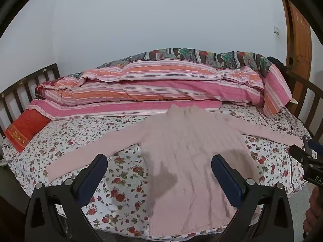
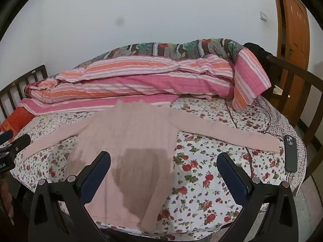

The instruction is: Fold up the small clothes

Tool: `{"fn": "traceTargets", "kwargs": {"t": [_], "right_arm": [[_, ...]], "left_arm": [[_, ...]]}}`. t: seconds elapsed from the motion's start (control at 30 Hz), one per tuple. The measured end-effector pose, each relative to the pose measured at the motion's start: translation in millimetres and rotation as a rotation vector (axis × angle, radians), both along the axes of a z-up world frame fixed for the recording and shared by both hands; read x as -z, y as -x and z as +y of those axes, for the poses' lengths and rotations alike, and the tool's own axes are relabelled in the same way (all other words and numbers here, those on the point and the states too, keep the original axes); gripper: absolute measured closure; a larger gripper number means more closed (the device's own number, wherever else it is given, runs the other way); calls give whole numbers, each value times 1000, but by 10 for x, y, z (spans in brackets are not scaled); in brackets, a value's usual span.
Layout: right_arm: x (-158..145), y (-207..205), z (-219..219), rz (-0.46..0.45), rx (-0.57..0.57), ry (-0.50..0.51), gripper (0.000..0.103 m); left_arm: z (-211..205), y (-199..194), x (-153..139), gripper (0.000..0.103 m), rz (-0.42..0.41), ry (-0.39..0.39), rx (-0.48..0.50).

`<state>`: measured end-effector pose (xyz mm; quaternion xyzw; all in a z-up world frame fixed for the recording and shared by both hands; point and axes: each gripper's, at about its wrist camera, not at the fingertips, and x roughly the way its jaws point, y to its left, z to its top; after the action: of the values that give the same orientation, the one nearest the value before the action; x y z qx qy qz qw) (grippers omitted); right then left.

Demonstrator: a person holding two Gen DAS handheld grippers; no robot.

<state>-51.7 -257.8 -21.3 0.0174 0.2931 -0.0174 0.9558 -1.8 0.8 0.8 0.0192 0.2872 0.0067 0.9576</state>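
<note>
Your pink sweater (image 1: 187, 157) lies flat on the bed (image 1: 125, 183), sleeves spread toward nine and three o'clock, collar at twelve. Nothing is folded yet. Your left claw (image 1: 159, 173) and right claw (image 2: 163, 171) both hover wide and empty.

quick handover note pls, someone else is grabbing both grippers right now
Left gripper: jaws wide open, empty, above the hem of the pale pink ribbed knit sweater.
Right gripper: jaws wide open, empty, above the sweater's other side.
Sweater lies flat on the floral bedsheet, both sleeves spread out, collar toward the striped pink quilt.
Dark phone lies by the right sleeve's cuff.
Done: sweater laid out. Left: every fold.
</note>
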Motion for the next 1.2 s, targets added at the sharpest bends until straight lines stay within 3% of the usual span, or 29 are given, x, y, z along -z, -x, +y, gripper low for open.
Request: {"fn": "traceTargets", "kwargs": {"t": [0.17, 1.2], "right_arm": [[48, -12, -34, 0, -4, -3, 0], [96, 15, 2, 8, -6, -20, 0]], "left_arm": [[-29, -65, 5, 0, 36, -1, 1], [64, -114, 42, 0, 24, 22, -7]]}}
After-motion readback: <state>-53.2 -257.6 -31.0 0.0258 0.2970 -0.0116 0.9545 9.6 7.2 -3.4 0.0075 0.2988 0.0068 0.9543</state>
